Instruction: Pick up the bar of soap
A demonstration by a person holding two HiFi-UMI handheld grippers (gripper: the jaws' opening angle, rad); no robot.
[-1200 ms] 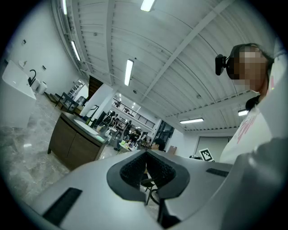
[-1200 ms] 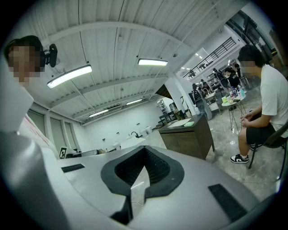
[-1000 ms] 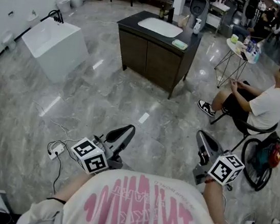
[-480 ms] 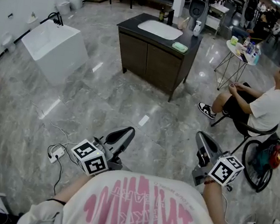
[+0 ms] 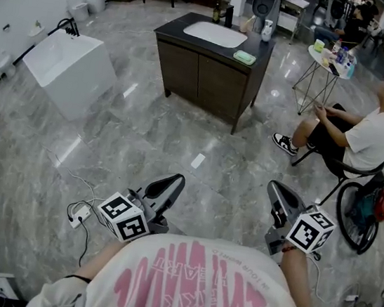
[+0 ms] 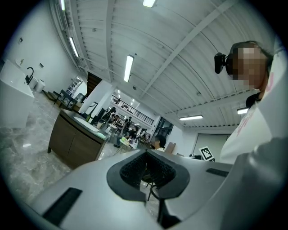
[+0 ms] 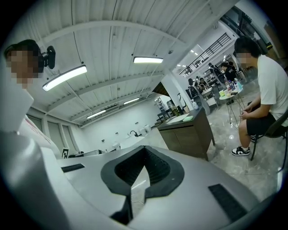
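Note:
A pale green bar of soap (image 5: pixel 245 57) lies on the right end of a dark vanity cabinet (image 5: pixel 209 81) far across the floor. It shows small in the left gripper view (image 6: pixel 100 133) and in the right gripper view (image 7: pixel 188 118). My left gripper (image 5: pixel 174 180) and right gripper (image 5: pixel 277 189) are held close in front of my body, well short of the cabinet, pointing roughly level. In their own views the left gripper (image 6: pixel 145 153) and the right gripper (image 7: pixel 145 148) both have their jaw tips together with nothing between them.
A white basin (image 5: pixel 210 33) is set in the cabinet top, with bottles (image 5: pixel 266 30) behind it. A white sink unit (image 5: pixel 69 68) stands at left. A seated person (image 5: pixel 353 140) and a small folding table (image 5: pixel 329 62) are at right. Cables and a power strip (image 5: pixel 79 211) lie near my feet.
The head view has shifted slightly, so the cabinet sits a little higher and further left. Both grippers keep the same pose and stay shut.

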